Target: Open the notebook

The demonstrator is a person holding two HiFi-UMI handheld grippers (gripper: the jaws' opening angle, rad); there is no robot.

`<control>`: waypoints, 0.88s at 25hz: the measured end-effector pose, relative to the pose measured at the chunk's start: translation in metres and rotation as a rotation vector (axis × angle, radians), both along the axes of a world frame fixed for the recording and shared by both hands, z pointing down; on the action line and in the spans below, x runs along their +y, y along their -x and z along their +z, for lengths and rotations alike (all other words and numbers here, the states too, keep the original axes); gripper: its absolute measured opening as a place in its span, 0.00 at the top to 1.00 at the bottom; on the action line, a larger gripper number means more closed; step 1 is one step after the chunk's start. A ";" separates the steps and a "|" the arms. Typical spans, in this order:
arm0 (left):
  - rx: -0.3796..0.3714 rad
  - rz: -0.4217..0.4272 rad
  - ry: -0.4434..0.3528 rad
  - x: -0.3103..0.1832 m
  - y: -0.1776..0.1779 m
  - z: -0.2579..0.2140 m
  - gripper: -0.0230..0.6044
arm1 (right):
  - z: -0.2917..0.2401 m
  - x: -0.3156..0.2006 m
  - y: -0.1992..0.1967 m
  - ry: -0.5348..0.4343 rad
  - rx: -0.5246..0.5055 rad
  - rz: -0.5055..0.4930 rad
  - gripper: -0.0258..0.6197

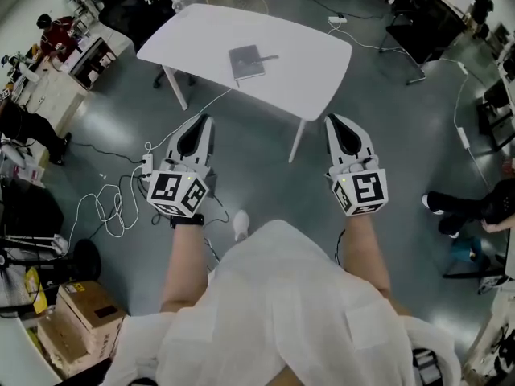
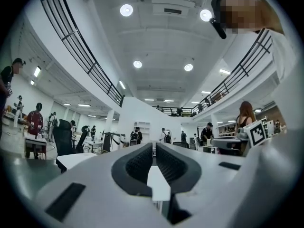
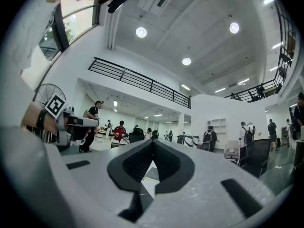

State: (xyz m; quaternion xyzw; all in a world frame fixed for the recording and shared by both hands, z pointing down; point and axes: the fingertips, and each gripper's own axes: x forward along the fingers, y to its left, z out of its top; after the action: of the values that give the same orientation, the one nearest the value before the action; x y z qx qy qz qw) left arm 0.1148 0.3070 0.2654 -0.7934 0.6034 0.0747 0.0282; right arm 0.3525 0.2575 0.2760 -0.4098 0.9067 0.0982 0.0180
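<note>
Left gripper (image 1: 207, 121) and right gripper (image 1: 331, 120) are both closed and empty, well short of the shut notebook (image 1: 246, 61) lying on the far table (image 1: 314, 63). It would be best to step nearer first, then pin it with one and lift its free edge with the other.

A closed notebook (image 1: 246, 61) lies on the white table (image 1: 310, 67).

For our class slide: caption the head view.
Closed notebook on white table; left gripper and right gripper held short of it, jaws shut.
</note>
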 end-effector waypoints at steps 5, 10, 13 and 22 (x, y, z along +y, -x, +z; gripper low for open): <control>0.008 -0.001 0.003 -0.002 0.006 0.003 0.93 | 0.005 -0.004 0.007 -0.001 0.025 0.012 0.95; 0.021 -0.001 0.007 -0.009 0.020 0.007 0.93 | 0.009 -0.012 0.019 0.009 0.040 0.018 0.95; 0.024 0.001 0.011 -0.016 0.032 0.009 0.93 | 0.010 -0.019 0.030 0.013 0.049 0.021 0.95; 0.031 0.035 0.006 -0.059 0.084 0.008 0.93 | 0.011 -0.059 0.082 0.014 0.055 0.038 0.95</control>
State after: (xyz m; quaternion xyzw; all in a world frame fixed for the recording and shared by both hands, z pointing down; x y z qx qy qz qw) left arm 0.0311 0.2481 0.2735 -0.8026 0.5902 0.0856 0.0153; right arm 0.2707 0.1984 0.2868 -0.4242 0.8996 0.1033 -0.0119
